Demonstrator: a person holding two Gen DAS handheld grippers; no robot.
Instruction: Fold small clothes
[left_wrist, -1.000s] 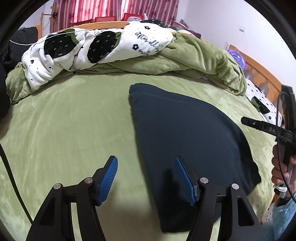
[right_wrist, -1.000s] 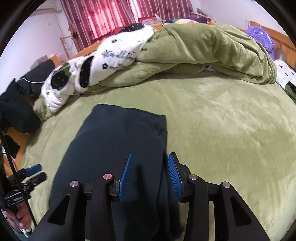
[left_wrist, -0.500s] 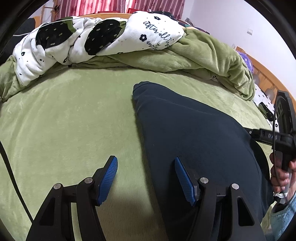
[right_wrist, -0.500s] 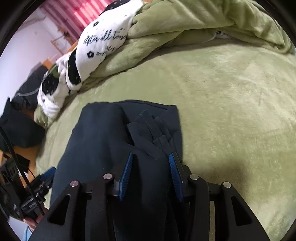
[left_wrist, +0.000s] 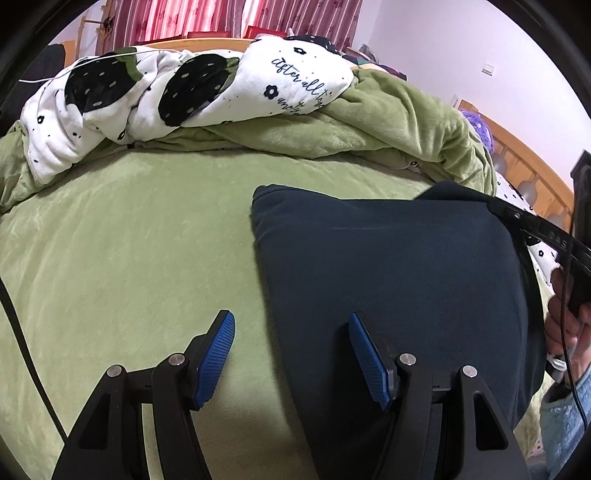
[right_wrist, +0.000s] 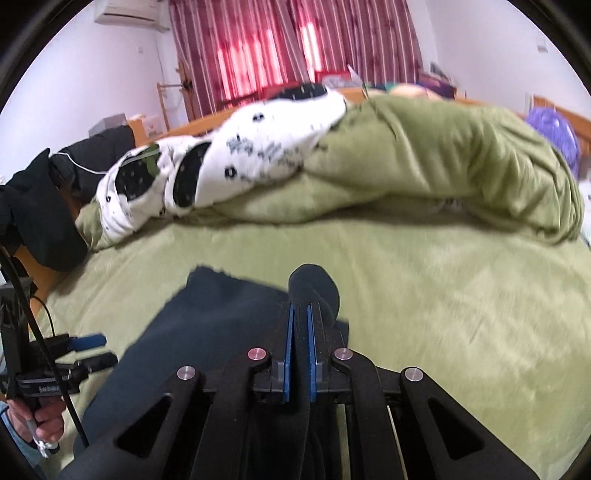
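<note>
Your right hand-held gripper (right_wrist: 300, 314) pinches a fold of the dark navy garment (left_wrist: 388, 266) on the green bed (left_wrist: 129, 240) (your left hand-held gripper (left_wrist: 290, 354) gapes empty).

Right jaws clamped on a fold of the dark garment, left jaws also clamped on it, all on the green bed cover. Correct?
Not quite. The left gripper is not clamped: the left wrist view shows its jaws standing apart, one over the green bed cover, the other over the dark garment. The rest holds: the right wrist view shows the right gripper shut on a fold of it.
</note>
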